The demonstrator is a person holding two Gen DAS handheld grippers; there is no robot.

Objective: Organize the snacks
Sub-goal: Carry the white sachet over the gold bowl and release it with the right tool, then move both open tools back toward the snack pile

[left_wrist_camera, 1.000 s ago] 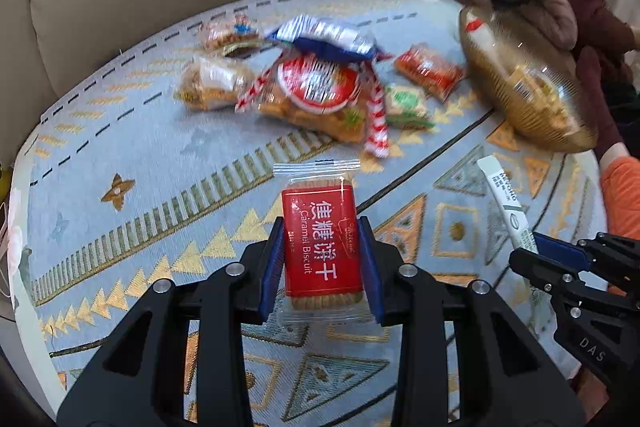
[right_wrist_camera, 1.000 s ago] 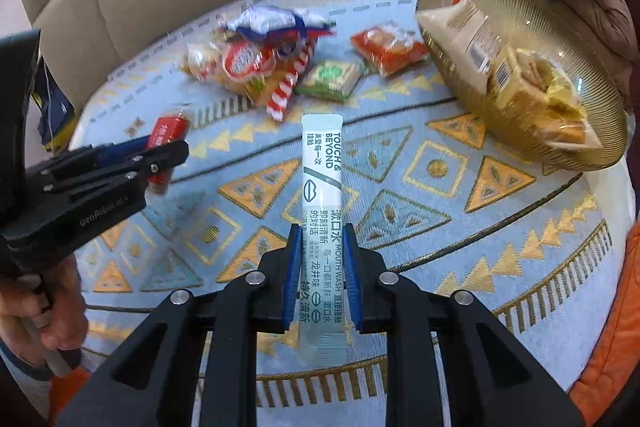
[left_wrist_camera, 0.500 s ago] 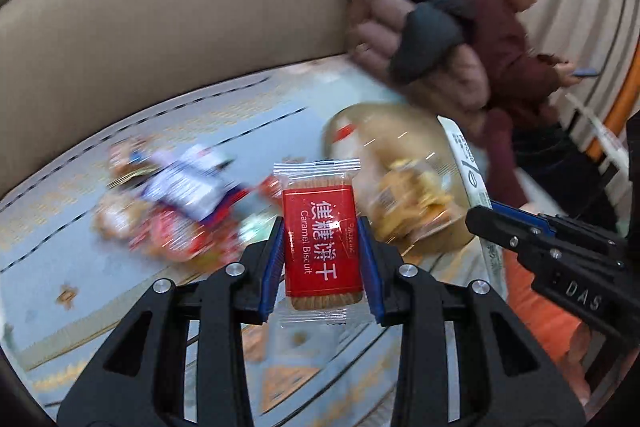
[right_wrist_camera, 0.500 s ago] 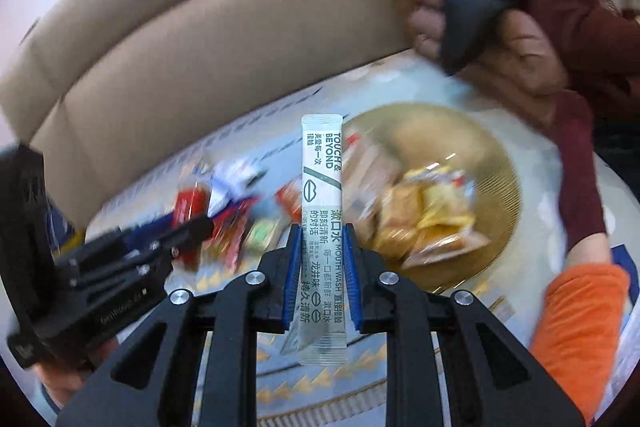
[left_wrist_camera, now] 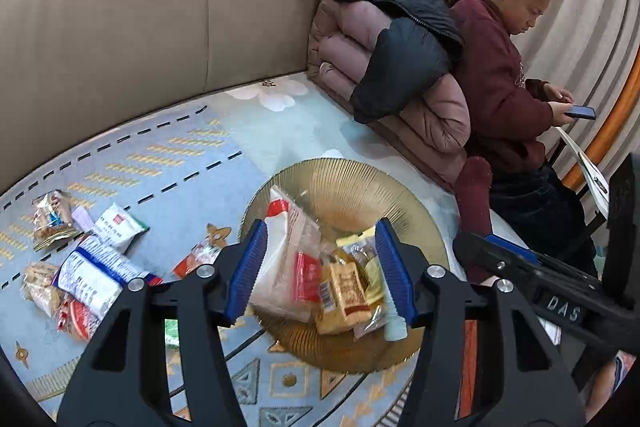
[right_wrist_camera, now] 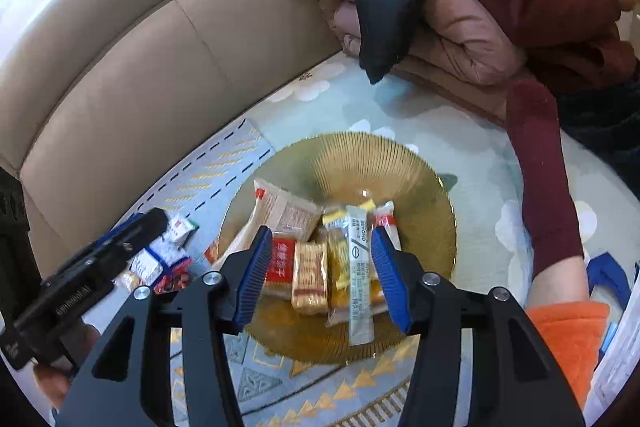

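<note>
We hold 2 black claws with blue pads above a ribbed, amber glass bowl. Our left claw is spread wide and holds nothing. Our right claw is likewise spread and empty. The bowl sits on a sofa seat covered by a pale blue cloth with yellow triangle patterns, near the cloth's right end, just beside a heap of pink and black padded jackets.

We judge the task partly done. Inside the bowl we count at least 6 packets, overlapping, so the count is uncertain: 1 large clear bag with red print, 1 red caramel biscuit packet, 1 golden-brown biscuit packet, 1 long white sachet stick, 1 yellow packet and 1 packet with a red end at the back.

Still loose on the cloth, toward its left end, lie about 7 snacks: a blue and white bag, a white packet with green edge, a small clear packet of mixed snacks, a red and clear packet, and others half hidden behind our left claw.

A seated person in a maroon hoodie looks at a phone.
</note>
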